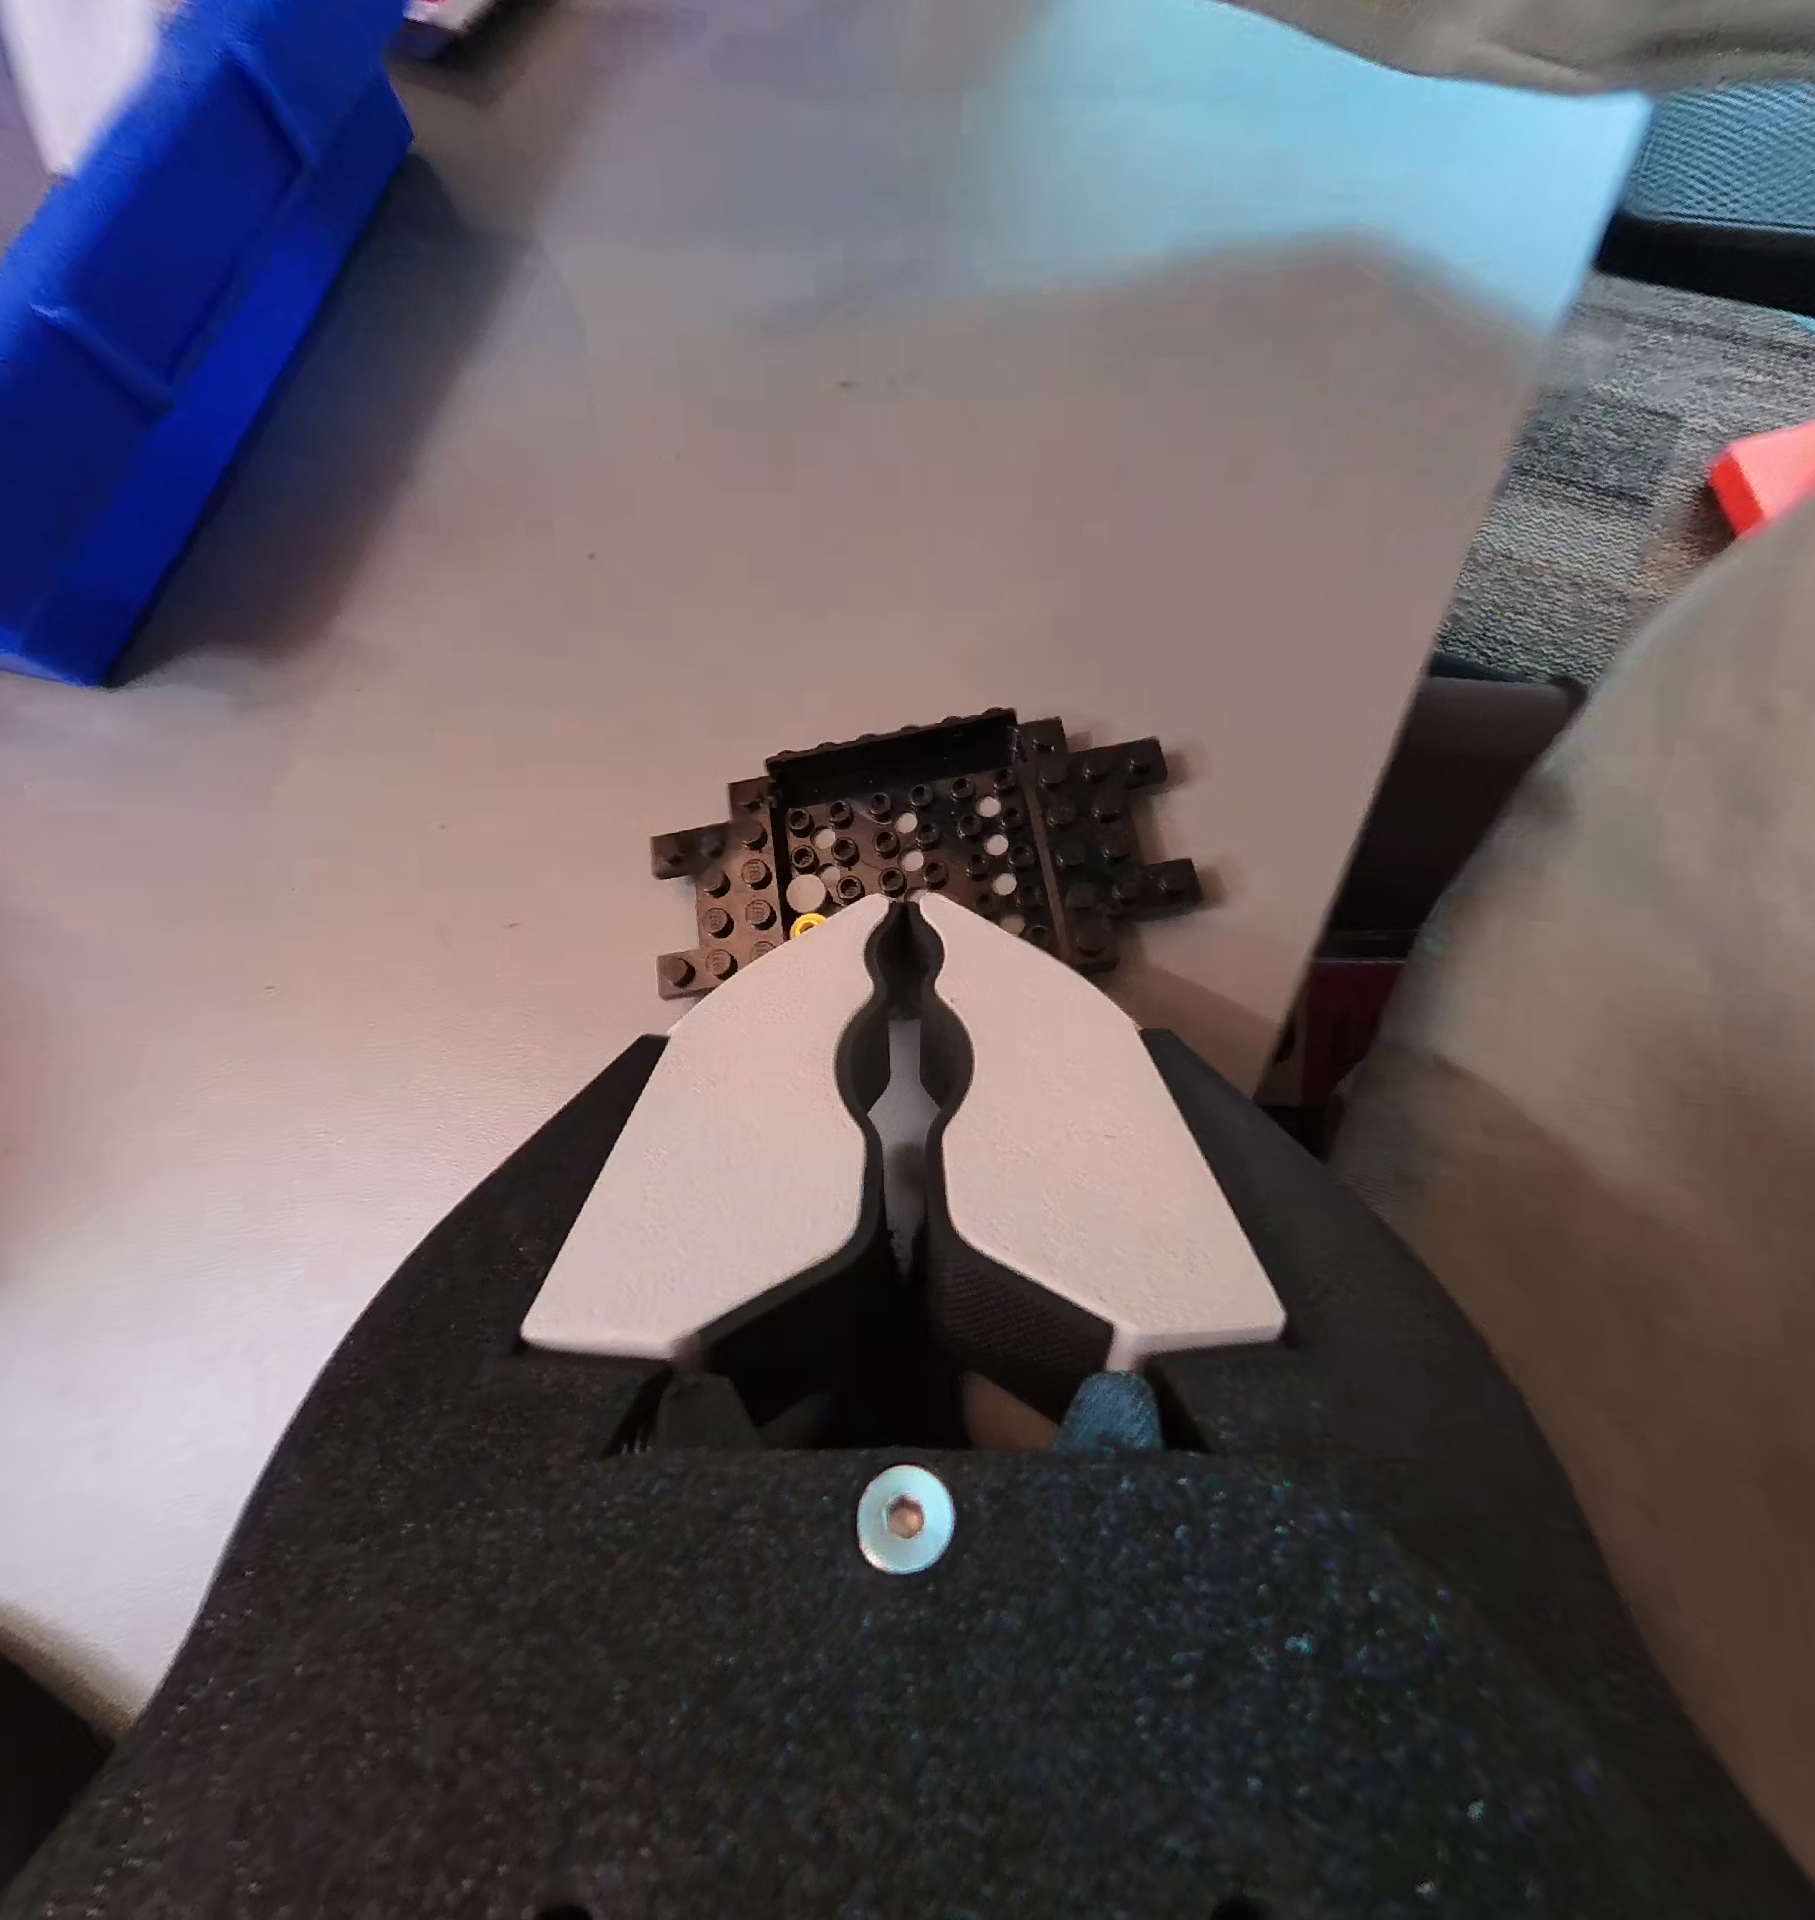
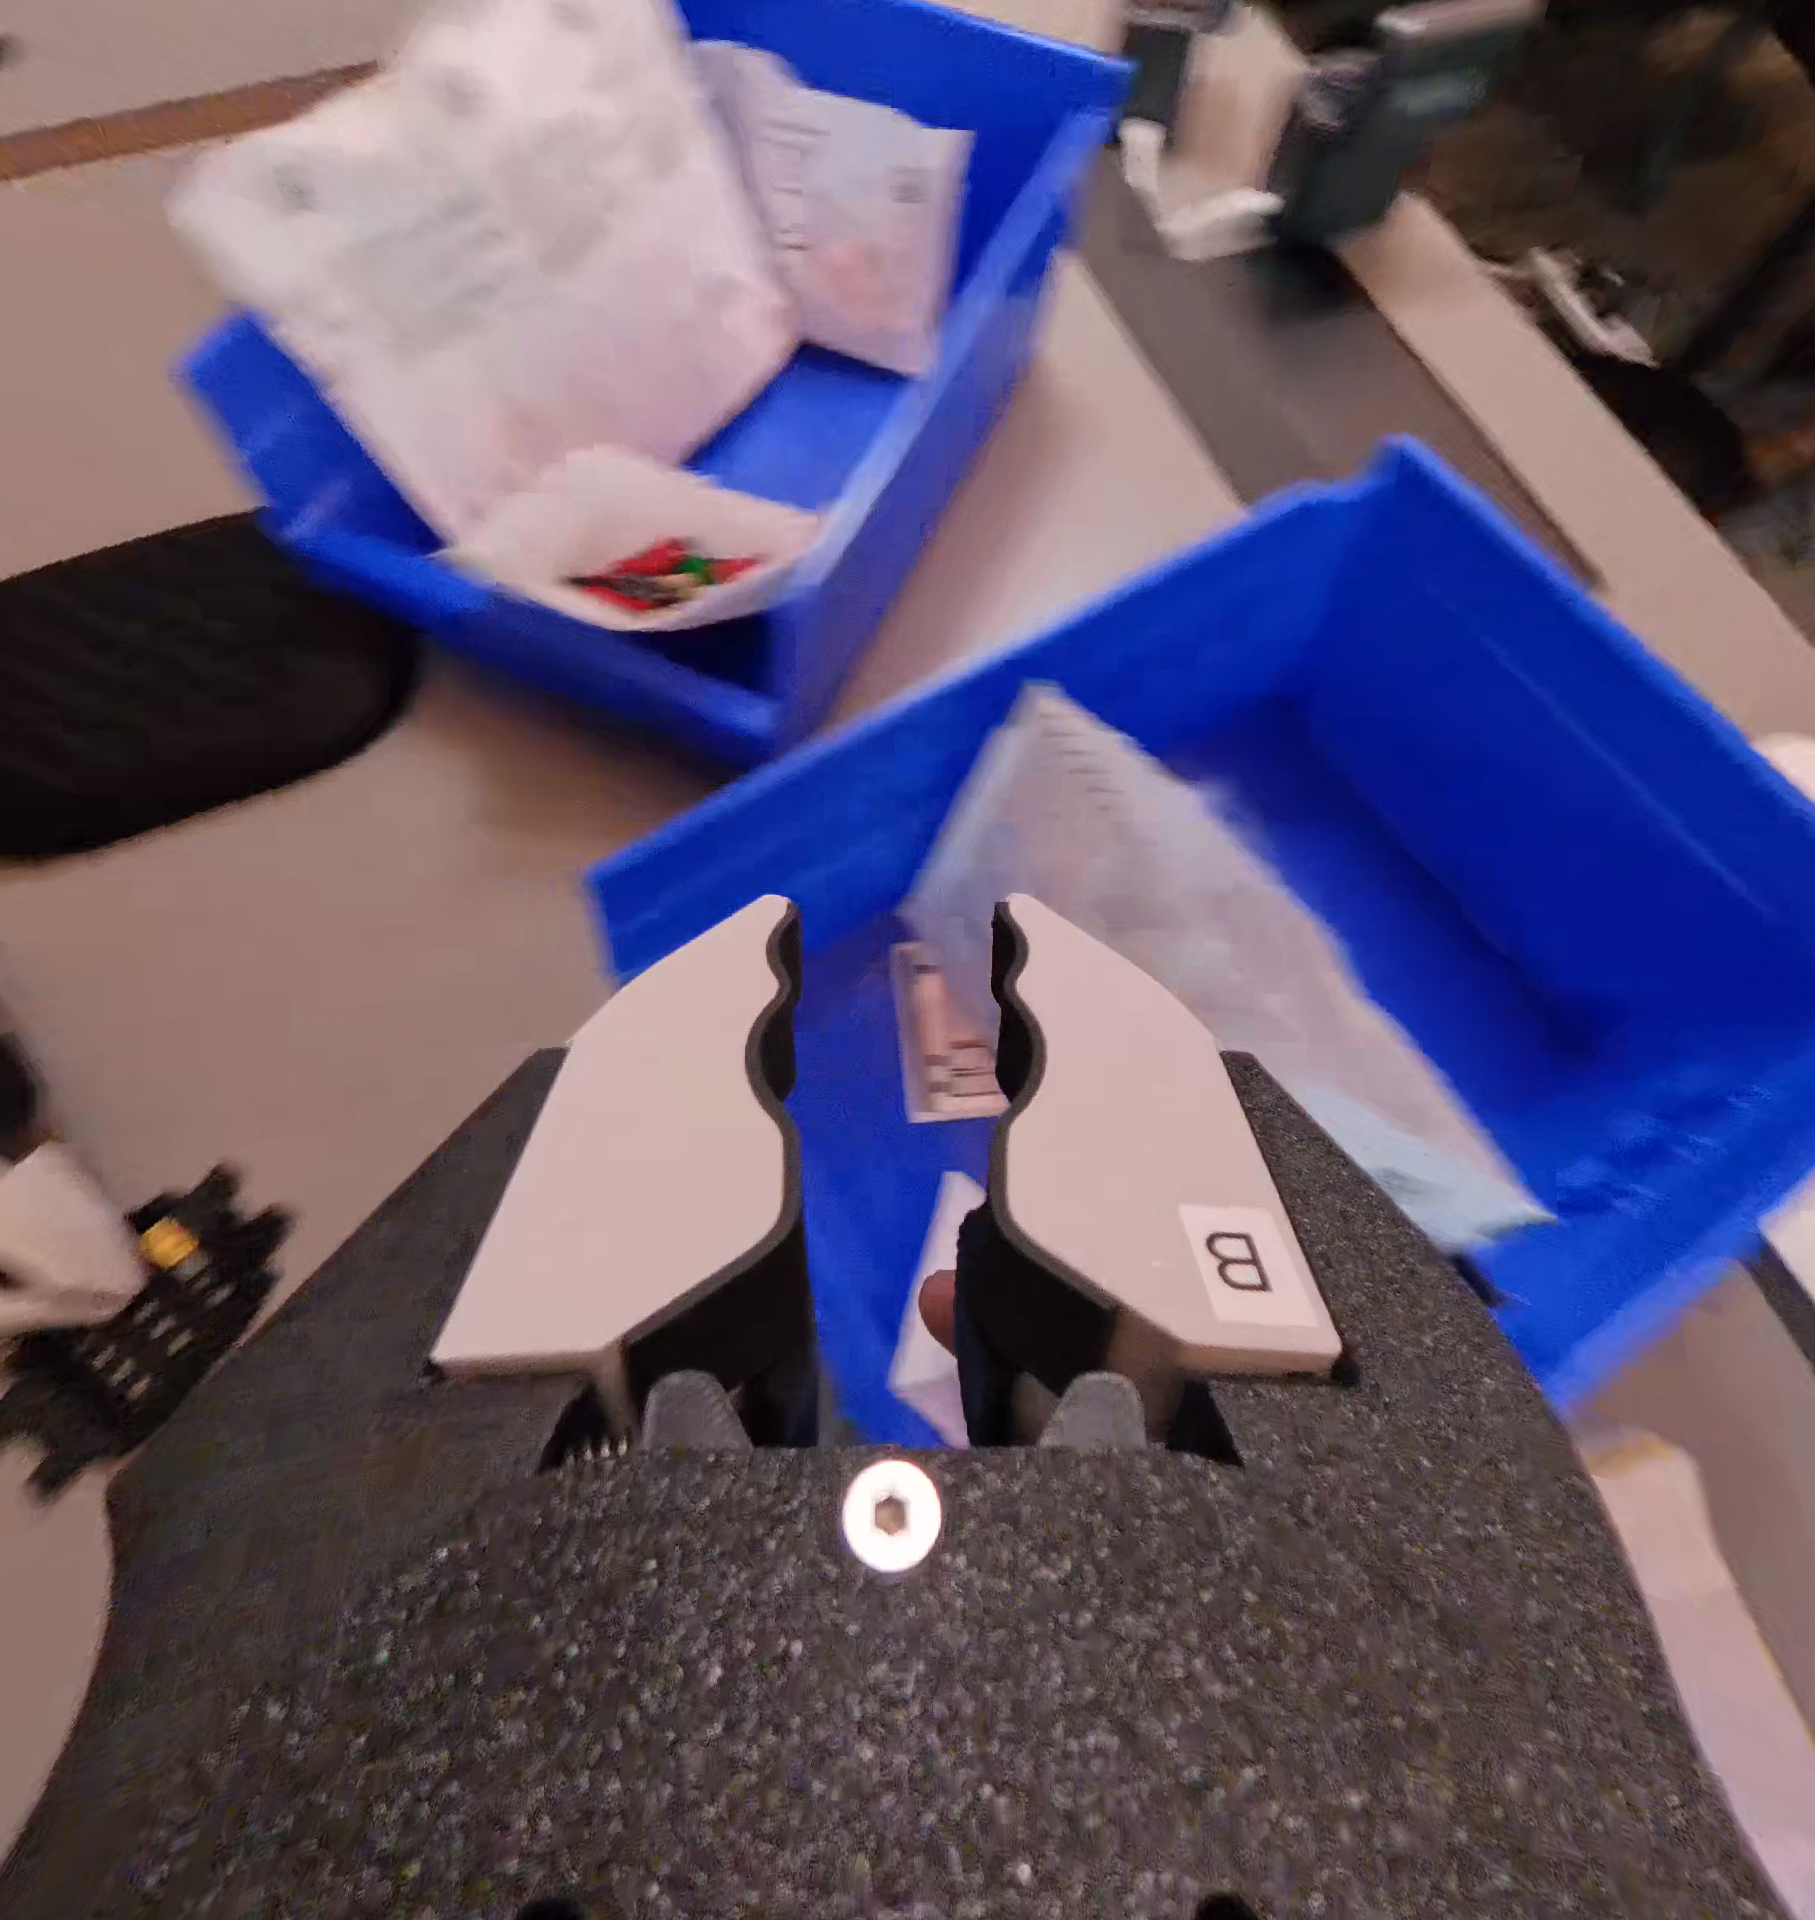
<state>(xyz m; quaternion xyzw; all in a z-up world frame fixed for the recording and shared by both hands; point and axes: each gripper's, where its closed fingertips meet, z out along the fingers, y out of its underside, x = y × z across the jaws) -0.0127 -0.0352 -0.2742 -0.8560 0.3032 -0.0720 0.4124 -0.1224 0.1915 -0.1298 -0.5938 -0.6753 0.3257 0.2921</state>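
Note:
A black studded building-toy base plate (image 1: 944,842) lies flat on the grey table, with a small yellow round piece (image 1: 807,923) at its near left. My left gripper (image 1: 905,912) is shut, its tips over the plate's near edge; I cannot tell whether they pinch anything. In the right wrist view the plate (image 2: 134,1340) and yellow piece (image 2: 167,1242) sit at the far left. My right gripper (image 2: 898,920) is open and empty, above the near blue bin (image 2: 1505,727), which holds clear plastic bags (image 2: 1142,894).
A second blue bin (image 2: 882,436) farther back holds white bags and a small bag of red and green pieces (image 2: 664,577). A black oval pad (image 2: 155,675) lies to the left. The left wrist view shows a blue bin (image 1: 134,364), the table's edge (image 1: 1402,790) and khaki cloth (image 1: 1661,1091). Across from one pair of fingers to the other is roughly 30 centimeters.

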